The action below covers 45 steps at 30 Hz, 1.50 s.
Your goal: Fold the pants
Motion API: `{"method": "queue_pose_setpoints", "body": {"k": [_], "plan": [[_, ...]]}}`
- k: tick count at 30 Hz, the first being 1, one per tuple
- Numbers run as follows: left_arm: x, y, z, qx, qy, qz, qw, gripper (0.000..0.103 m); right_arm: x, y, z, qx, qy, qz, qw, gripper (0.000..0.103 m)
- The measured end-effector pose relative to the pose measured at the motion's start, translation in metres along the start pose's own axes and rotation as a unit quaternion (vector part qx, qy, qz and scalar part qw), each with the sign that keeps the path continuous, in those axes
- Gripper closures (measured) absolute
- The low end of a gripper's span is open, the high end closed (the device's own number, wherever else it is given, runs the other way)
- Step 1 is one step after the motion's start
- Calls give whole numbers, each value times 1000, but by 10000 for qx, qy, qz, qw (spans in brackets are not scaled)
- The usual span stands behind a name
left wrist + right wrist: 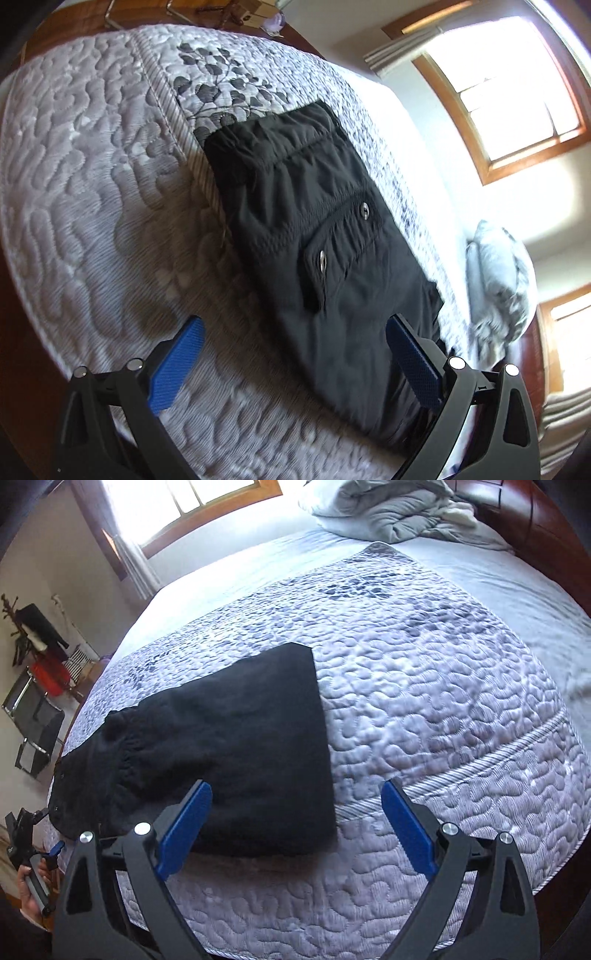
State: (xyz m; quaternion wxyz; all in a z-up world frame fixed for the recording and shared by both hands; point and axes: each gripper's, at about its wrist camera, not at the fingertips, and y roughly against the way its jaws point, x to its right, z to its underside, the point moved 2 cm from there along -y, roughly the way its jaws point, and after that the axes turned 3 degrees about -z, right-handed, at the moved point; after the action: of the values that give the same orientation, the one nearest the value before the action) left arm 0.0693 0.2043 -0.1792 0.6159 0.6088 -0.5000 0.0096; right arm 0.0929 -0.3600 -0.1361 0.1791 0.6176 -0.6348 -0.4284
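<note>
Left wrist view: the left tongs [295,334] hang above the bed with the jaws spread wide and nothing between the blue pads [177,365]. The black pants [314,236], folded into a long flat block, lie on the quilted grey bedspread [92,184]. They stretch away from the tongs toward the leaf-patterned part of the cover. The near end of the pants sits under and between the two fingers, closer to the right-hand one, which overlaps the cloth in the picture. Whether that finger touches the fabric cannot be told. Two metal buttons [365,210] show on a pocket flap on the top layer. A window [517,92] is bright at the upper right.

In the right wrist view, the right tongs [295,812] also stand wide open and hold nothing. The pants [229,738] lie in front of them and off to the left. The near right corner of the fold falls between the two fingers, and the left pad [184,830] overlaps the near edge of the cloth. The right pad is over bare bedspread [443,701], apart from the pants. At the far left edge, a hand [31,890] grips the other tool's handle beside the gathered waistband end. A crumpled blanket [388,509] lies at the head of the bed.
</note>
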Motion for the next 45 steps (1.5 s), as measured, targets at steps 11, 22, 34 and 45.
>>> {"method": "queue_pose_setpoints", "body": {"k": [11, 22, 34, 45], "plan": [[-16, -18, -20, 17, 714, 430, 9965, 4, -3, -11, 6, -111, 113, 59, 9999, 10], [-11, -38, -27, -147, 1356, 1068, 9849, 4, -7, -18, 9, -201, 185, 107, 9996, 10], [4, -68, -25, -380, 1609, 1180, 9792, 6, -5, -21, 9, -237, 211, 157, 9994, 10], [8, -73, -26, -545, 1306, 627, 9879, 55, -6, -29, 13, -338, 267, 178, 9989, 10]]}}
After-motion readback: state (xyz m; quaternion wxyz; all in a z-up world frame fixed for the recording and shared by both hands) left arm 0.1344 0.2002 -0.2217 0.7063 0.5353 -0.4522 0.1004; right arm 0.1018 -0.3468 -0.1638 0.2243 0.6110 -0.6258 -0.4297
